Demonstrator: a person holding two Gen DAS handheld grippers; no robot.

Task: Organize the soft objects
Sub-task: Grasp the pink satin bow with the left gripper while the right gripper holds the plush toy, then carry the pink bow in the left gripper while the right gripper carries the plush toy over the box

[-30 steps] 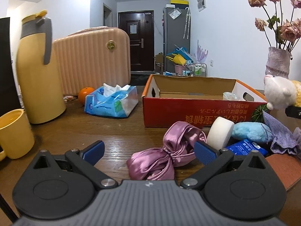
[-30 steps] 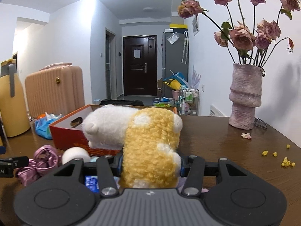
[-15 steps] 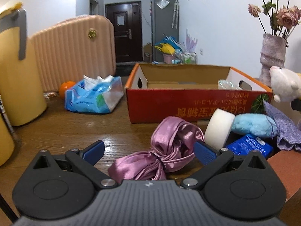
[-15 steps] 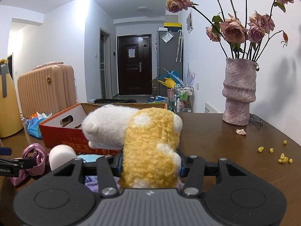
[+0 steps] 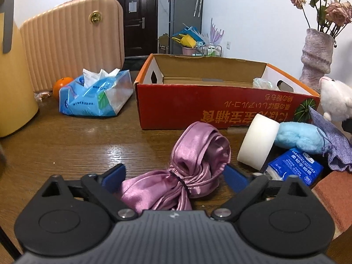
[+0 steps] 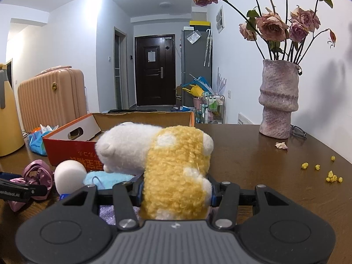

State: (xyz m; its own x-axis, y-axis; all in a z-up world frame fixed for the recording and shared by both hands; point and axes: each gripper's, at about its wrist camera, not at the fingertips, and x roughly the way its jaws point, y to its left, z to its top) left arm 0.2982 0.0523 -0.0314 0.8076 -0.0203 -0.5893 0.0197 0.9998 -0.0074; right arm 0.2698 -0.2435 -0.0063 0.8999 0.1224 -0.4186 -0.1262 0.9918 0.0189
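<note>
Advanced: left gripper (image 5: 173,173), fingers spread either side of scarf (image 5: 187,165) for pickup; right gripper (image 6: 176,195) clamps plush (image 6: 167,162), box (image 6: 88,132) at 11 o'clock.

One open red cardboard box (image 5: 198,107), one knotted pink satin cloth (image 5: 189,171), one white-and-yellow plush toy (image 6: 167,160), one white foam roll (image 5: 258,140), one fluffy blue pad (image 5: 297,137), one blue handkerchief pack (image 5: 294,169), one grey-purple ribbed vase (image 6: 278,101).

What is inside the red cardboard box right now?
In the red cardboard box, only a crinkled clear plastic item shows at the far right end. The front wall hides most of the box floor, so more could lie there.
</note>
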